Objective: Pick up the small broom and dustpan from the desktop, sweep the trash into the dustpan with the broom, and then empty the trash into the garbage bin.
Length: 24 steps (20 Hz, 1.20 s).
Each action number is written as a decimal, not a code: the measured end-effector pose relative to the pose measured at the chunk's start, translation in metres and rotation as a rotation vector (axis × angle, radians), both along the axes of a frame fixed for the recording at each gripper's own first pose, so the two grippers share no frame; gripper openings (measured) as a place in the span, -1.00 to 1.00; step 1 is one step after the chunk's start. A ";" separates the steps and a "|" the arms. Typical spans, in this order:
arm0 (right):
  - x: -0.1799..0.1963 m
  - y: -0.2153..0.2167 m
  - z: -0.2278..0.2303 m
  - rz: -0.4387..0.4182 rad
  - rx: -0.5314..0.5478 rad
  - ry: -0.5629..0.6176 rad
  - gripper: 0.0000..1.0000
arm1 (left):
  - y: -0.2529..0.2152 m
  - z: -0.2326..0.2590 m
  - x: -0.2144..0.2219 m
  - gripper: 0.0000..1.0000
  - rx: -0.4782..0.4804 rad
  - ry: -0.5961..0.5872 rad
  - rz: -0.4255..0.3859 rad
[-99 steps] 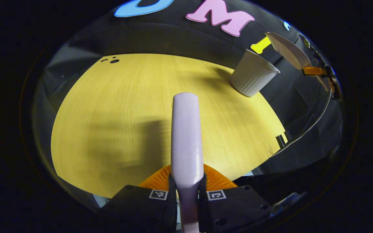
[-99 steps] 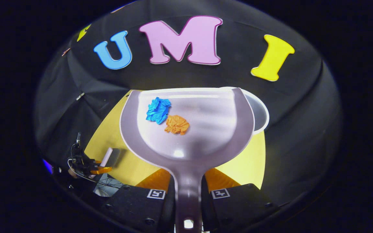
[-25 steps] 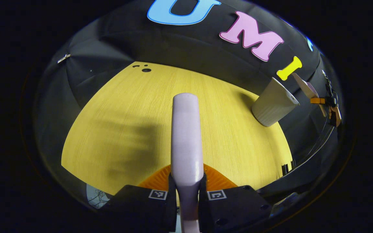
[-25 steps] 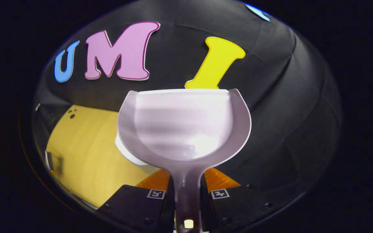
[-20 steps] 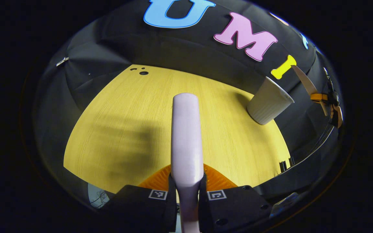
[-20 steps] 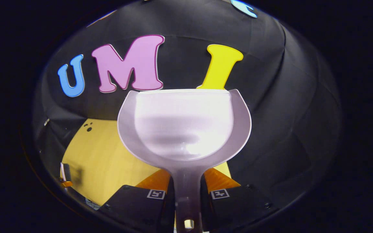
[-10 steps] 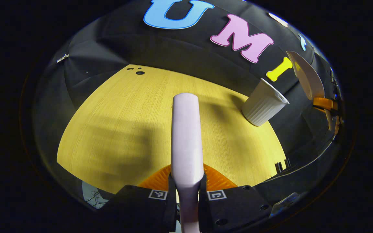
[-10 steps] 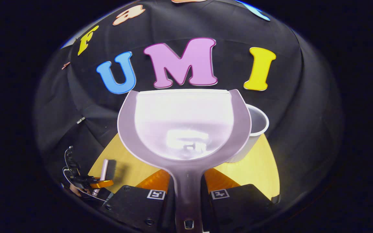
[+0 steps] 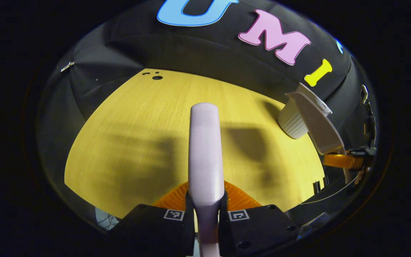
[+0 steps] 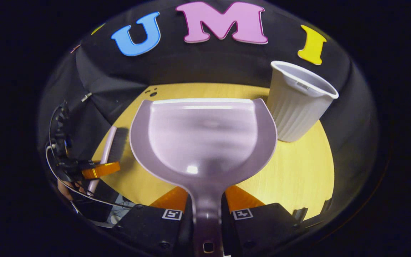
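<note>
Yellow wood-grain tabletop (image 10: 298, 178) is lying bare of trash. Pale lilac plastic dustpan (image 10: 202, 139), pan empty, is being held level by right gripper (image 10: 207, 214), jaws clamped on its handle, just beside white ribbed cup-shaped garbage bin (image 10: 298, 103). Left gripper (image 9: 205, 214) is gripping lilac small broom (image 9: 204, 150), parked aside, likely awaiting set-down.

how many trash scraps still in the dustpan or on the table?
0. The dustpan is bare, so is the visible table. Inside of the bin is hidden.
</note>
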State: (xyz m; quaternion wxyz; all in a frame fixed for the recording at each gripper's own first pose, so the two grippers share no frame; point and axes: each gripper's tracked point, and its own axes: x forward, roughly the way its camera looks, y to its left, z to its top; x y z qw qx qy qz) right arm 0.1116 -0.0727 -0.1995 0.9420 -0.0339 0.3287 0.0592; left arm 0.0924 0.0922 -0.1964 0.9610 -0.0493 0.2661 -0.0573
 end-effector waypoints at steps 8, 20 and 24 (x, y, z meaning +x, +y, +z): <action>0.048 0.000 -0.098 -0.029 -0.093 0.178 -0.28 | 0.007 -0.038 0.058 -0.39 0.224 0.183 0.063; 0.051 0.006 -0.114 -0.049 -0.075 0.263 -0.22 | -0.026 -0.048 0.074 -0.19 0.411 0.252 0.015; 0.055 0.007 -0.107 -0.059 -0.034 0.241 0.68 | -0.029 -0.033 0.070 0.66 0.371 0.197 0.040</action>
